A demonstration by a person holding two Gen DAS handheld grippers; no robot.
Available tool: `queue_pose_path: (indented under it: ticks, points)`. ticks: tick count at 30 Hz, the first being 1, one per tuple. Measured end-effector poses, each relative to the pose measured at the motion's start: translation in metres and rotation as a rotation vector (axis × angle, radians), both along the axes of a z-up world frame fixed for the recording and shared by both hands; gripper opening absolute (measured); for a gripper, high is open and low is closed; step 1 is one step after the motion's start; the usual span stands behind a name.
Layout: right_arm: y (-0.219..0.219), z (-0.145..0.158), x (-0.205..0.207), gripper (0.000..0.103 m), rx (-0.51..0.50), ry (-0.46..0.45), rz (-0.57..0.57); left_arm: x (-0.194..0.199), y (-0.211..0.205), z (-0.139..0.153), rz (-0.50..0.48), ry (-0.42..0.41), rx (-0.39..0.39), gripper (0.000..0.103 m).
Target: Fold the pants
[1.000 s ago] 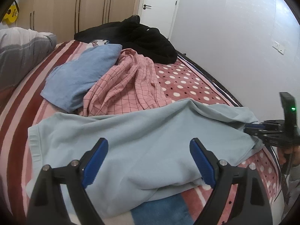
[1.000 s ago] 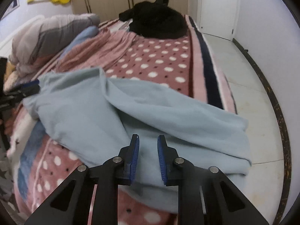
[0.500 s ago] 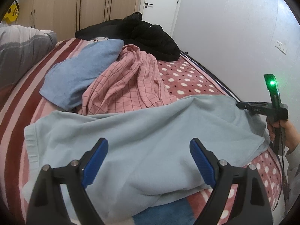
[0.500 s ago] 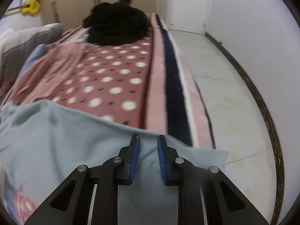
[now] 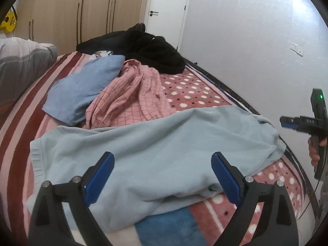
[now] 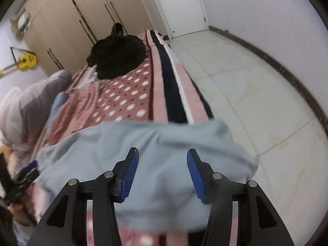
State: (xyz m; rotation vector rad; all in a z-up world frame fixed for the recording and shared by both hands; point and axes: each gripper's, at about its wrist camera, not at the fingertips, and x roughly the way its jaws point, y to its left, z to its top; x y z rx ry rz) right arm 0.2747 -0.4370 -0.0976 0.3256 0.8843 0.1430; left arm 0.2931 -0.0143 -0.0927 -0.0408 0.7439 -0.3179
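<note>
A: Why do your pants (image 5: 155, 151) lie across the near end of the bed (image 5: 194, 90), one end hanging over its edge?

B: Likely spread flat for a fold; the other clothes sit further up, clear of them

A: And your grippers?

B: Left gripper (image 5: 163, 176) hovers with jaws wide and opening, empty; right gripper (image 6: 162, 173) is opening, touching no cloth

A: Any writing?

B: None you could read

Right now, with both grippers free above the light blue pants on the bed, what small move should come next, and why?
Probably bring the right gripper, its fingers opening and empty, down to the pants end hanging over the bed edge, and pinch it: the cloth lies rumpled, not yet folded, and the left gripper is open too.
</note>
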Motion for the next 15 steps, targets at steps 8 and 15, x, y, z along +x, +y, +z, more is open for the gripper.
queue_pose_path:
  ticks: [8,15]
  points:
    - [-0.009,-0.036,-0.038,0.051,0.109,0.073,-0.047,-0.019,-0.006,0.007,-0.014,-0.010,0.006,0.094]
    - [0.002,-0.062,-0.025,0.048,0.241,0.055,-0.047,-0.022,-0.002,0.007,-0.003,-0.006,0.005,0.094]
